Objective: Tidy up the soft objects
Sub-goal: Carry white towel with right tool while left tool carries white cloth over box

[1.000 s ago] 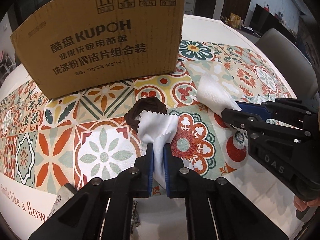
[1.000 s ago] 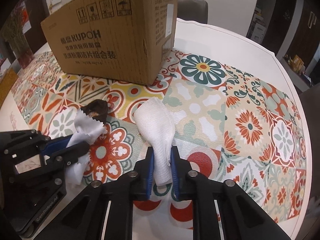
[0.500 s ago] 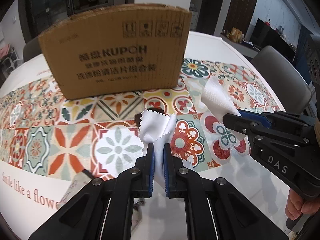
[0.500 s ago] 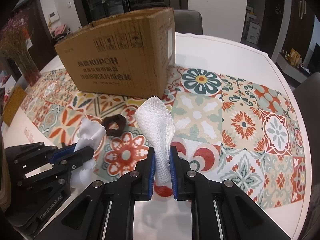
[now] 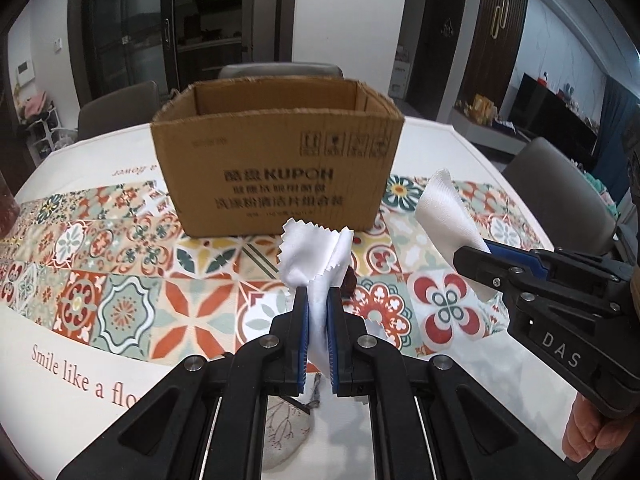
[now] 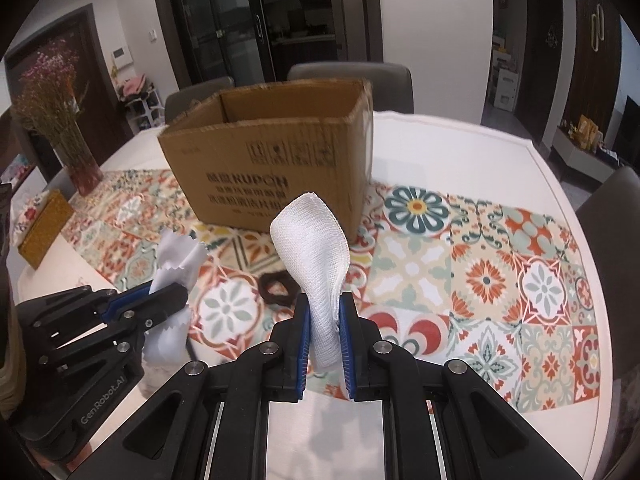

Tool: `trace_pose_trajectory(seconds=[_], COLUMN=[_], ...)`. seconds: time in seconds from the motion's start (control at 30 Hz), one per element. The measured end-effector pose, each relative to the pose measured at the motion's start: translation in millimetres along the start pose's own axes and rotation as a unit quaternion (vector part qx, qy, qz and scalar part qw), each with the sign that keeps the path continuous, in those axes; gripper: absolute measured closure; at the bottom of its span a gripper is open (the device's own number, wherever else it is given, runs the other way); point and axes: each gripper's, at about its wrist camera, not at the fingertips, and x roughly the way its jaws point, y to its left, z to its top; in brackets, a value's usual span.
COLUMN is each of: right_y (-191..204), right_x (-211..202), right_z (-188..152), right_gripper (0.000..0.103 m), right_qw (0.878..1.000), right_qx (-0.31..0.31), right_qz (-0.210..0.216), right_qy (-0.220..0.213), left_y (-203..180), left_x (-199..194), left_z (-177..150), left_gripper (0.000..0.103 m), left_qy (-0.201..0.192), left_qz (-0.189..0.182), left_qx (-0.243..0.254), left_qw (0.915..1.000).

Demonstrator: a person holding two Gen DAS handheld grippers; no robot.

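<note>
My left gripper (image 5: 318, 296) is shut on a white zigzag-edged cloth (image 5: 312, 256) and holds it above the table; it also shows in the right wrist view (image 6: 176, 260). My right gripper (image 6: 324, 304) is shut on a white gauze cloth (image 6: 312, 240), also lifted; the gauze also shows at the right of the left wrist view (image 5: 444, 216). An open cardboard box (image 5: 276, 160) stands behind both cloths on the patterned table mat (image 6: 480, 272). A dark brown scrunchie (image 6: 278, 286) lies on the mat between the grippers, mostly hidden in the left wrist view.
A vase of dried flowers (image 6: 68, 136) and a woven yellow box (image 6: 44, 232) stand at the table's left. A small printed pouch (image 5: 288, 428) lies near the front edge under my left gripper. Grey chairs (image 6: 352, 80) ring the white table.
Both grippers have risen with their cloths and drawn back, so the box's open top now shows. The white cloth has come off the scrunchie, which stays on the mat.
</note>
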Motion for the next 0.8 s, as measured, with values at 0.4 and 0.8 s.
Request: trace_pose_trajectory(seconds=[0.4, 0.8], right_y=[26, 41], right_x=[-26, -41], right_z=[16, 35], right_gripper=[0.088, 0.088], right_qw=[0.999, 0.997], right_qx=[-0.005, -0.001], right_qz=[0.009, 0.018], right_qy=[-0.039, -0.070], left_y=[18, 32], left_x=[-35, -58], left_z=[14, 32], left_gripper=[0.093, 0.093], left_qy=[-0.044, -0.080], left_qz=[-0.001, 0.000], left_qx=[-0.010, -0.008], left_qw=[0.9990, 0.9968])
